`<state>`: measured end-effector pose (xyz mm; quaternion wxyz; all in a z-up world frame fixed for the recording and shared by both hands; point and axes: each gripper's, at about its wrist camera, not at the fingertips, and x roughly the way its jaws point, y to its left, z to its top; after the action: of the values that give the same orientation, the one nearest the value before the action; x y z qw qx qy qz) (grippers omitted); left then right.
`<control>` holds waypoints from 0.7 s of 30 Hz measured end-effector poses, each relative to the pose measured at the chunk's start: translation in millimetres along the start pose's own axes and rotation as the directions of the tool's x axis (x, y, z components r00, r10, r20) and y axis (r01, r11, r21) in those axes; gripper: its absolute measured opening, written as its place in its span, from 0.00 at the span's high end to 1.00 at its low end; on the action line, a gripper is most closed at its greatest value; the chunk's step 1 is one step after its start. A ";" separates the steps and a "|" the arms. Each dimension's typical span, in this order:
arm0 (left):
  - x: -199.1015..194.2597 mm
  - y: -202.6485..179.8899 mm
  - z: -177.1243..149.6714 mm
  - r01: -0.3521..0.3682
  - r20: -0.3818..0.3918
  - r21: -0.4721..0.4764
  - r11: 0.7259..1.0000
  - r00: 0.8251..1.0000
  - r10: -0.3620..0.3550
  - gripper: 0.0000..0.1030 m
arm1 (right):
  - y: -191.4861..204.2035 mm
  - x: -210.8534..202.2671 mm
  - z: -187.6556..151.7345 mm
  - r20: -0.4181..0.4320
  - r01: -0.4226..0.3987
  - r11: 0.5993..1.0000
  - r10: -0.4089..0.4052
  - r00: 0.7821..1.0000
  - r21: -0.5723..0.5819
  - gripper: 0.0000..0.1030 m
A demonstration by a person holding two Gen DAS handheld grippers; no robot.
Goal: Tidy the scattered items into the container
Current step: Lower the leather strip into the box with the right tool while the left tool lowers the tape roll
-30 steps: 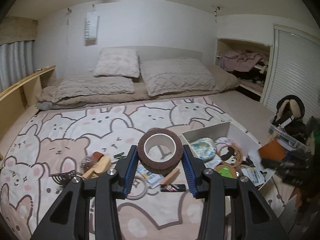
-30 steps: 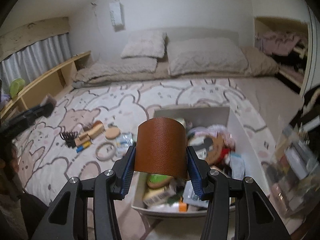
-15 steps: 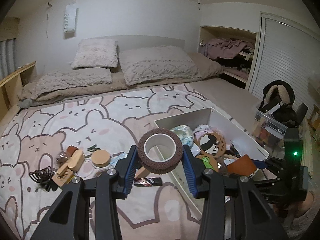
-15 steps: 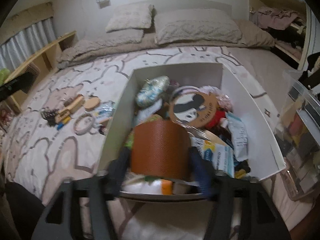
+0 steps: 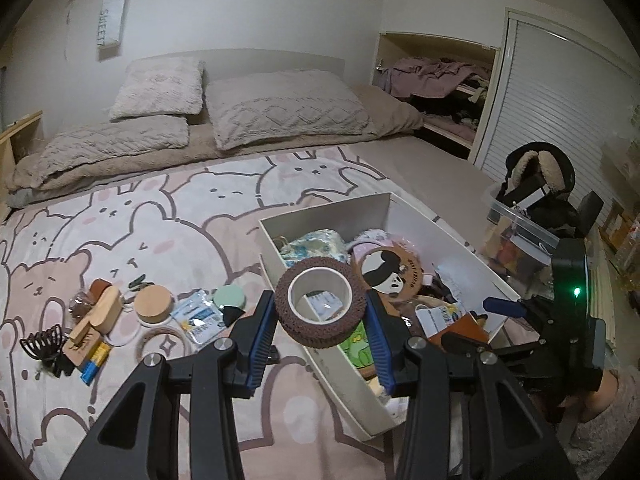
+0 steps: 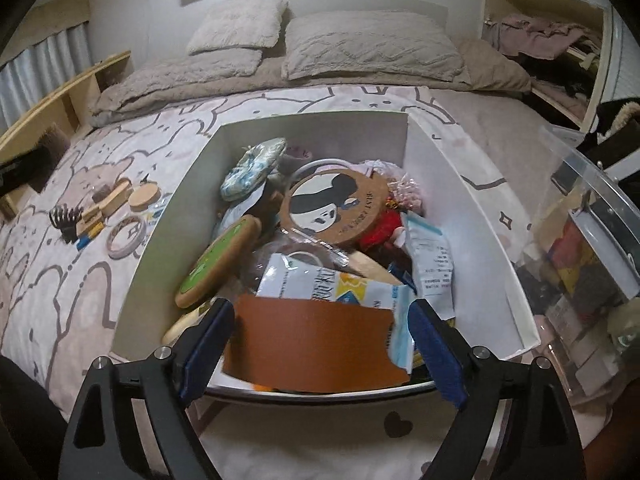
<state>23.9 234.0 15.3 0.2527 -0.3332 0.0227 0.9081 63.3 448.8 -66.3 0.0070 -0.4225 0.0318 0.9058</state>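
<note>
Tape roll (image 5: 321, 306) is clamped between the pads of the left gripper (image 5: 320, 330), held right over the near corner of the white box (image 5: 344, 216). Right gripper (image 6: 320, 346) has just been opening, jaws spread wide; the brown leather piece (image 6: 312, 344) lies loose between them in the box. "SWEET" is readable on the wall hanging (image 5: 110, 24).

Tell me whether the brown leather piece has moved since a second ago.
Yes. The brown leather piece dropped from above the white box into its near end.
</note>
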 end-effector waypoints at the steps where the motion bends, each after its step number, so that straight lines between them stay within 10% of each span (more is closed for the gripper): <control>1: 2.3 -2.8 -0.3 0.003 -0.005 0.003 1.000 1.000 -0.003 0.58 | -2.2 -0.6 0.9 0.003 -0.001 1.000 0.001 1.000 0.008 0.14; 21: 49.7 -51.0 -21.6 0.171 -0.204 0.041 0.984 0.966 -0.159 0.58 | -21.9 -21.1 16.8 0.082 -0.015 1.000 0.012 0.997 0.028 0.14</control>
<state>28.6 295.9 -25.7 0.3334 -0.4159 0.0463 0.8448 64.9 472.0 -40.5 0.0081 -0.3845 0.0472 0.9219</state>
